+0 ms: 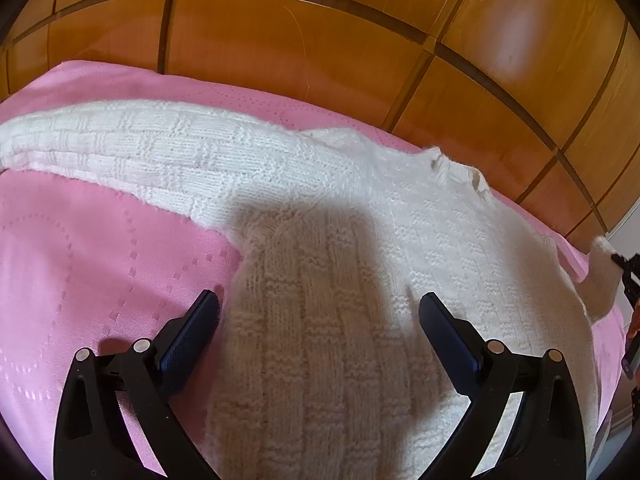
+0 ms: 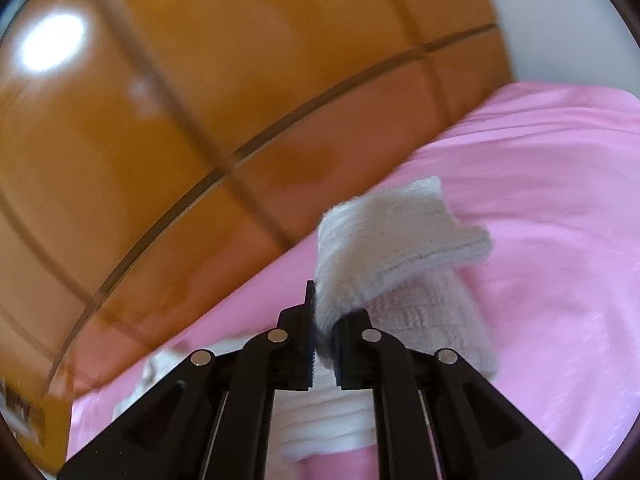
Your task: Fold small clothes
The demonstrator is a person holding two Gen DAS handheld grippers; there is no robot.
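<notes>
Left gripper (image 1: 318, 308), jaws spread wide and grasping nothing, hovers above the body of a white knitted sweater (image 1: 340, 248) lying flat on a pink bedspread (image 1: 80, 264), one finger (image 1: 192, 328) over the pink cloth and the other over the knit. Right gripper (image 2: 322, 328), clenched on the cuff of the sweater's sleeve (image 2: 384, 240), holds it lifted and doubled over above the bedspread. Beyond the bed stands a glossy panelled wooden wardrobe (image 1: 320, 28).

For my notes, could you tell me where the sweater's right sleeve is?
In the right wrist view, the sleeve is pinched in the right tool, lifted over the pink bedspread.
</notes>
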